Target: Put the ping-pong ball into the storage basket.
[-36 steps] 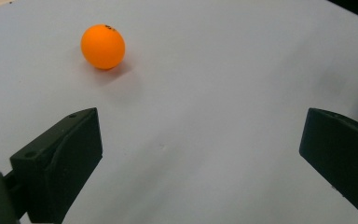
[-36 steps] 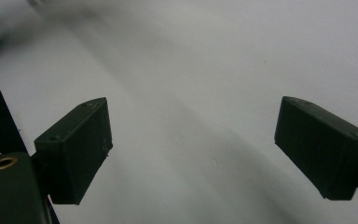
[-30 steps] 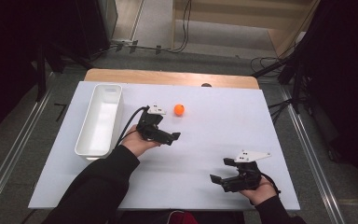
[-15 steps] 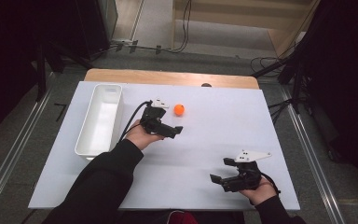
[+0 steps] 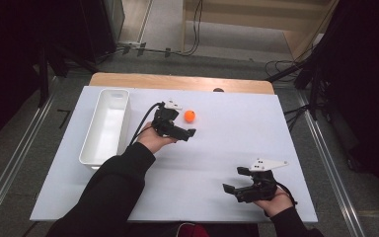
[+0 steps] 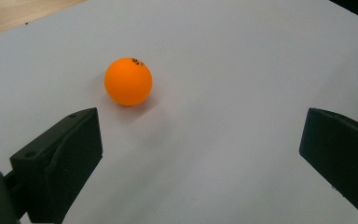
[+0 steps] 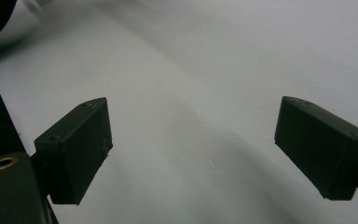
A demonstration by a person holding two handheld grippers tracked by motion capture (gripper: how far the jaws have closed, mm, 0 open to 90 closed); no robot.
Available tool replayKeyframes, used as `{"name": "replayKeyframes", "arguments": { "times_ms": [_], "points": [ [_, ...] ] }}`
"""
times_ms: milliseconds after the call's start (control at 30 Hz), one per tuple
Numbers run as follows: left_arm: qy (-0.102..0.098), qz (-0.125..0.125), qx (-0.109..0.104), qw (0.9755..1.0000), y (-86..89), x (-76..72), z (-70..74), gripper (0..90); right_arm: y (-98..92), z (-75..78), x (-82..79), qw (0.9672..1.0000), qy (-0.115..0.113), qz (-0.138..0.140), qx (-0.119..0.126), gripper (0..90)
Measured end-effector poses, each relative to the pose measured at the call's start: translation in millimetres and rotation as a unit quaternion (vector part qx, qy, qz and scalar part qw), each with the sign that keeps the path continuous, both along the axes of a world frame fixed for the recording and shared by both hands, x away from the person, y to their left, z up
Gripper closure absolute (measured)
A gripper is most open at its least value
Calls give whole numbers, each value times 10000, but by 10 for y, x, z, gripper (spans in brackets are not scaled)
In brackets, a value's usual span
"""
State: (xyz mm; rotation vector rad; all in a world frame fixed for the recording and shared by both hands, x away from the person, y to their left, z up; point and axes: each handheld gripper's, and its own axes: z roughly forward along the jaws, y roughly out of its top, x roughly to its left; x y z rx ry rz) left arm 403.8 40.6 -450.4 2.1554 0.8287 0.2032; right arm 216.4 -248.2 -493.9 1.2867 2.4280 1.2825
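Note:
An orange ball [image 5: 190,116] rests on the white table top [image 5: 237,128], right of the centre line at the far side. My left gripper [image 5: 185,123] is open just in front of it, with a hand around its body. In the left gripper view the ball [image 6: 128,81] lies a little beyond the left jaw, outside the wide gap of the gripper [image 6: 200,126]. My right gripper [image 5: 234,180] stands open near the front right edge, its jaws pointing left. In the right gripper view the gripper [image 7: 193,112] has only bare white surface between its jaws.
A long white tray [image 5: 90,159] lies along the left side of the table, left of my left hand. A wooden strip [image 5: 177,81] runs along the table's far edge. Cables and dark stands sit on the floor beyond.
My left gripper has moved away from the person and slightly right, closing in on the orange ball. The right gripper and the ball have stayed put.

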Motion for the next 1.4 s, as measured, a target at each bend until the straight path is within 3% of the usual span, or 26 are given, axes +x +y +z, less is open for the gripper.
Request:
{"name": "replayKeyframes", "arguments": {
  "times_ms": [100,367,500,533,900,1167,1200,1400],
  "points": [
    [23,23,-105,9999,-27,22,18,0,4,0,-1,10000,-10,16,4,98],
    [97,101,-11,9999,-127,159,58,0,21,1,-11,9999,28,106,52,98],
    [45,128,-48,9999,-154,237,56,0,21,2,-12,10000,25,63,53,97],
    [-143,124,-97,9998,-170,254,52,0,23,2,-8,9999,9,73,75,98],
    [-141,199,-138,9996,-253,390,70,23,34,-1,-4,9999,11,86,57,98],
    [-149,296,71,9994,-292,498,42,23,23,6,-3,10000,-48,-15,41,98],
    [-306,358,168,9987,-293,512,23,23,22,5,6,10000,-7,-60,52,98],
    [-275,374,124,9988,-307,563,-34,36,29,-9,32,10000,13,-45,47,97]
  ]
}}
